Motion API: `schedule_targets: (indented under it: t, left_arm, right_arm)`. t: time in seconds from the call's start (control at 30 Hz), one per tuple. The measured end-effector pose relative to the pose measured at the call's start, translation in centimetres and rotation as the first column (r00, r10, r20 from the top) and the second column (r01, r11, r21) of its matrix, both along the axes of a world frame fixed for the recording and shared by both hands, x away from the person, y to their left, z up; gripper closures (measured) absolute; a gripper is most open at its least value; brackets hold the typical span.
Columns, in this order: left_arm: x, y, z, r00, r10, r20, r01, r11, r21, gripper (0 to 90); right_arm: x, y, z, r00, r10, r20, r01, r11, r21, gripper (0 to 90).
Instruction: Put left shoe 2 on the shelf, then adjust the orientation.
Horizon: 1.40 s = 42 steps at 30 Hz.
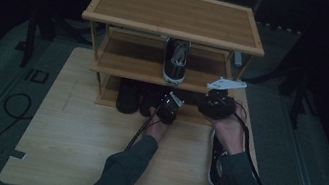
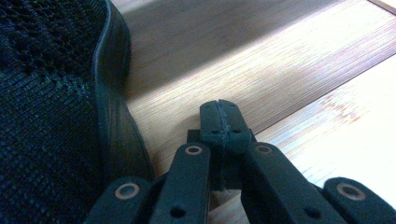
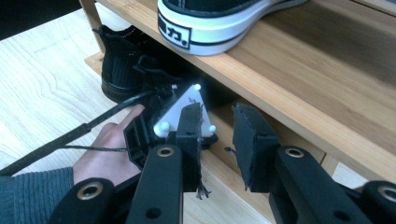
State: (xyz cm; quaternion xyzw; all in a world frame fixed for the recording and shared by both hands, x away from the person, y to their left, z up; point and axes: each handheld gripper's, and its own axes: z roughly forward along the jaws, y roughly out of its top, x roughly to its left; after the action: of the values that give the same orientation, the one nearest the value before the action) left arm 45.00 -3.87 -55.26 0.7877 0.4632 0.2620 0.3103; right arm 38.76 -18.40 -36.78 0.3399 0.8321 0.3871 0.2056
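The high view is dim, its surroundings nearly black. Both gripper views are brighter; a soft shadow band crosses the pale wooden shelf board [image 2: 261,60], and the near jaws are blurred.

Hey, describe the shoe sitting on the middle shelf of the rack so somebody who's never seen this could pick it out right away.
Start at the wooden shoe rack at the far end of the table. On its middle shelf one sneaker stands alone, heel toward the person. Unlike the all-black shoes on the bottom shelf, it has a white sole with a small label on the heel.
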Motion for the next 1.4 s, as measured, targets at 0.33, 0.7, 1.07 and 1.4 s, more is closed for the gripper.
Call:
schedule_targets:
  t: [0.33, 0.7, 1.07, 1.4]
  left_arm:
    - [0.0, 0.0, 0.0, 1.0000, 0.002, 0.003, -0.002, 1.0000, 0.002, 90.0]
    - [0.0, 0.0, 0.0, 1.0000, -0.007, -0.002, 0.007, 1.0000, 0.000, 90.0]
    - [0.0, 0.0, 0.0, 1.0000, -0.007, 0.000, 0.007, 1.0000, -0.001, 90.0]
    - [0.0, 0.0, 0.0, 1.0000, -0.008, 0.000, 0.008, 1.0000, -0.001, 90.0]
  right_arm:
    - [-0.7, -2.3, -1.3, 0.9986, -0.048, -0.024, 0.048, 0.9988, -0.009, 70.5]
    - [-1.2, -4.4, -2.8, 0.9924, -0.099, -0.072, 0.098, 0.9951, -0.015, 67.7]
    - [-2.5, -7.4, -3.8, 0.9800, -0.171, -0.102, 0.167, 0.9851, -0.040, 66.6]
    - [-3.8, -9.2, -5.6, 0.9637, -0.239, -0.118, 0.229, 0.9686, -0.097, 65.8]
